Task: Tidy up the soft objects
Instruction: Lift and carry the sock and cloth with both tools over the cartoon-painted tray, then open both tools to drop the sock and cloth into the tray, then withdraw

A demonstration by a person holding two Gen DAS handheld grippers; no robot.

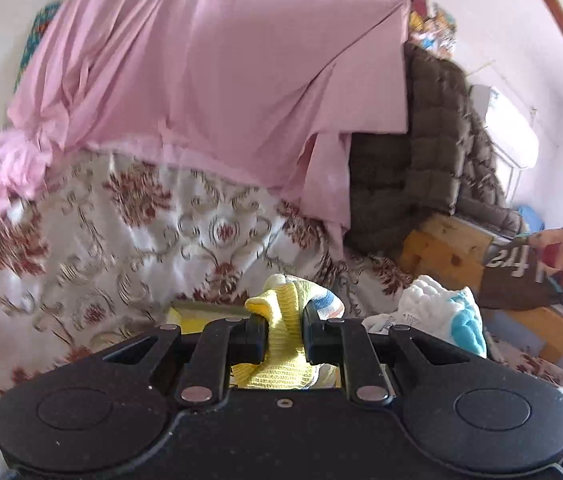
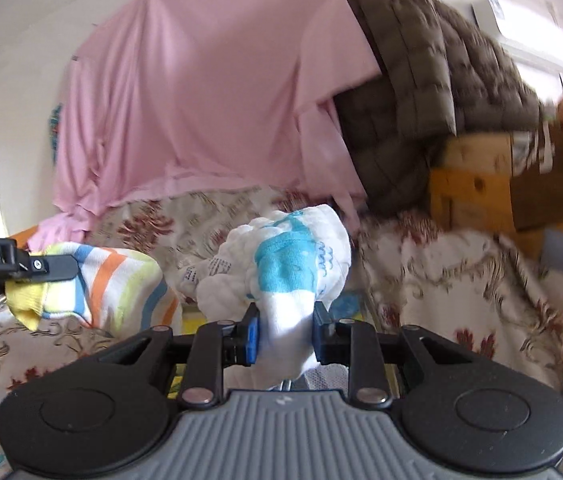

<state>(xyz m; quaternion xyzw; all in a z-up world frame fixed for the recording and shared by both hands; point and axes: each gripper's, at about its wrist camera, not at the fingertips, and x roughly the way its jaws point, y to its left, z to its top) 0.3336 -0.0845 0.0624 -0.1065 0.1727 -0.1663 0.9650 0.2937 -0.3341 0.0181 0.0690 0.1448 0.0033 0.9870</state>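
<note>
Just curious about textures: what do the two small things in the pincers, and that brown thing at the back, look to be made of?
Striped sock: ribbed knit, probably cotton, matte. White-and-blue sock: fluffy, bumpy terry-like knit. Brown quilt: stitched, padded squares, soft and matte.

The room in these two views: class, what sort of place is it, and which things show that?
Probably a bedroom: a floral bedspread covers a bed, a brown quilted duvet is heaped on a wooden frame, and a pink sheet hangs behind.

I read one clear marking: "nRobot.AI", cut off at the frame edge, printed white on the left gripper (image 2: pixel 55 266) body. Lettering on the brown cushion (image 1: pixel 521 276) is illegible.
</note>
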